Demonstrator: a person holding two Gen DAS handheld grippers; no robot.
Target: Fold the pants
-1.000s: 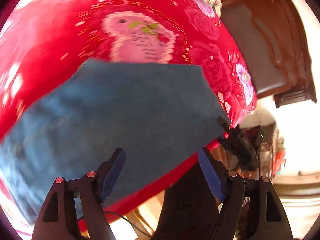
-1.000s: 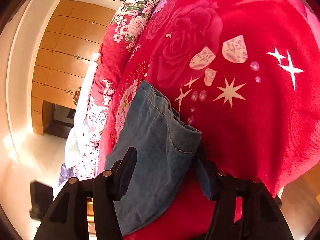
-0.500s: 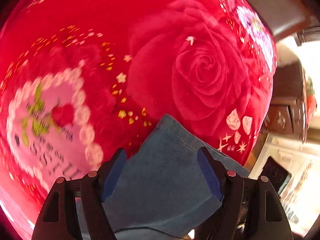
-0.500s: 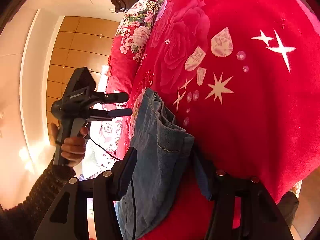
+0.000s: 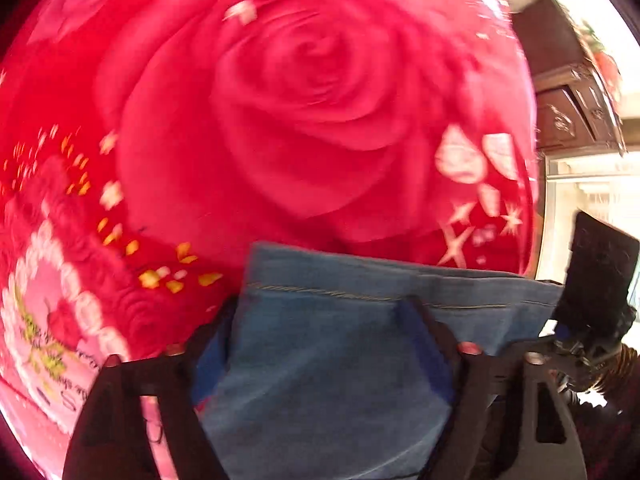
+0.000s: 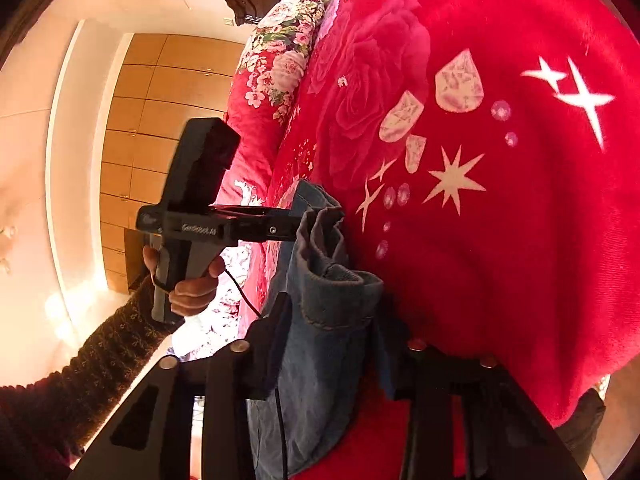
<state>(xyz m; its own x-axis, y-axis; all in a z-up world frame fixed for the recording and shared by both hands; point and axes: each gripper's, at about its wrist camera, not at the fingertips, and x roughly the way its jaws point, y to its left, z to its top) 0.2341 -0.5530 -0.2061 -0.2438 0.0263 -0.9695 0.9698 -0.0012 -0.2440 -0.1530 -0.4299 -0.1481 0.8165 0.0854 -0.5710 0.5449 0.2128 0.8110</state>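
Blue denim pants [image 5: 332,344] lie on a red rose-print blanket [image 5: 304,100]. In the left wrist view the hemmed edge fills the space between my left gripper's [image 5: 320,320] fingers, which stand wide apart around the cloth without pinching it. In the right wrist view the pants [image 6: 328,320] bunch up between my right gripper's [image 6: 332,328] spread fingers. The left gripper [image 6: 298,224] shows there too, its tip at the far denim edge, held by a hand in a dark knit sleeve.
The blanket [image 6: 500,200] covers a bed with a floral pillow [image 6: 280,56] at its head. Wooden wardrobe panels [image 6: 160,92] stand to the left. A dark carved cabinet [image 5: 572,112] stands beyond the bed edge, with the other gripper's black body [image 5: 596,280] beside it.
My left gripper has moved forward over the pants toward their hemmed edge. The denim has bunched up higher between my right gripper's fingers.
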